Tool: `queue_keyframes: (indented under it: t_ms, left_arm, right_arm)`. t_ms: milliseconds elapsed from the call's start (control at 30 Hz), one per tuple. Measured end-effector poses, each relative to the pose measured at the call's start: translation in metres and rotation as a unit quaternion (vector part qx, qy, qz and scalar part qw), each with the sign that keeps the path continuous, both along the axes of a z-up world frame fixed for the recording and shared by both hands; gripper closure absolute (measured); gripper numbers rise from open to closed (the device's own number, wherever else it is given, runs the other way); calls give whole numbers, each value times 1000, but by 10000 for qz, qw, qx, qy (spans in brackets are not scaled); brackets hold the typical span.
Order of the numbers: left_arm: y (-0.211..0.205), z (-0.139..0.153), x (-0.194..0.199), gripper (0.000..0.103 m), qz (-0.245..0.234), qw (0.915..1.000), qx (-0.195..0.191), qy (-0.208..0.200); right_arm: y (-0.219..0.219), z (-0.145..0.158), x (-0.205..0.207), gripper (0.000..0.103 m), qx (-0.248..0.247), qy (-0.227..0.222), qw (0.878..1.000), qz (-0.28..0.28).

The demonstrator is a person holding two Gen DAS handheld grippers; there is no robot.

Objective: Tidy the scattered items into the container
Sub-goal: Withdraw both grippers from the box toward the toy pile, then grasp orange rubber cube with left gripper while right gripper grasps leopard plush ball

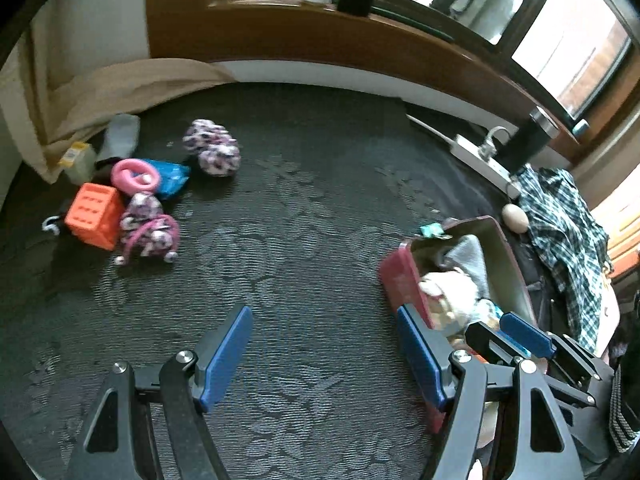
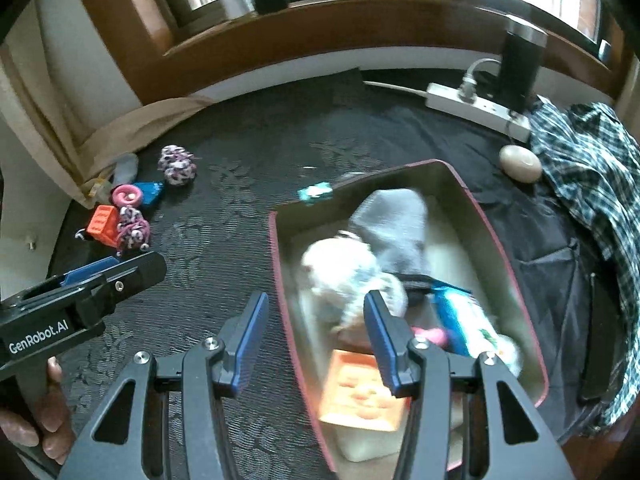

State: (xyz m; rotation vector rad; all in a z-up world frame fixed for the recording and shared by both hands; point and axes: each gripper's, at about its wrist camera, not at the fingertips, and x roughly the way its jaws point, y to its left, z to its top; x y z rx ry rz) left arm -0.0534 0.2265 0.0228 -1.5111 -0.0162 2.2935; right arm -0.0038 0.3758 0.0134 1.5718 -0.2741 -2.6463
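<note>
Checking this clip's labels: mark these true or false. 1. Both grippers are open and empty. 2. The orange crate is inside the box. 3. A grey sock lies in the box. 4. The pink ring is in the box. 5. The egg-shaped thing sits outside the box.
1. True: the left gripper and right gripper are open, holding nothing.
2. False: the orange crate sits on the dark cloth, far from the box.
3. True: grey sock.
4. False: the pink ring lies by the crate.
5. True: egg.

Blown-out daylight from the windows (image 1: 560, 52), dim dark cloth (image 1: 312, 216), fisheye-bent edges, motion-blurred box contents (image 2: 360, 280).
</note>
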Motion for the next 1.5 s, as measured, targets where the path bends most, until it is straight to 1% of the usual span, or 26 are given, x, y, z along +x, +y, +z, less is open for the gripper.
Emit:
queue_keyframes:
  t_ms: [200,400,700,867,1067,1300,1500]
  left_arm:
    - [-39,2,-8,27,285,9996,-40,24]
    - [-87,-3,-19,27,658,9978,-73,-32]
    - [-169,-15,-38,27,1352,9906,-166,-139]
    - [-200,-21,-56,27,1548,9877,-153,-137]
    - [-216,-30,-79,27,1534,9880,-131,-145]
    - [-211,-45,-112,27,1229,9923,-72,-137]
    - [-206,-62,-135,27,977,9941,281,-372]
  right_arm:
    - [-37,-1,-8,50,-30,10,9997,253]
    - [-78,-6,-20,49,-74,-51,9985,535]
    - [-142,-20,-35,49,-123,-199,9954,927]
    - [-166,-27,-42,49,-105,-269,9945,1012]
    - [-183,-32,-53,49,-72,-361,9946,969]
    - [-187,-39,-65,49,14,-485,9959,765]
    - [-182,-47,-75,49,63,-629,9964,557]
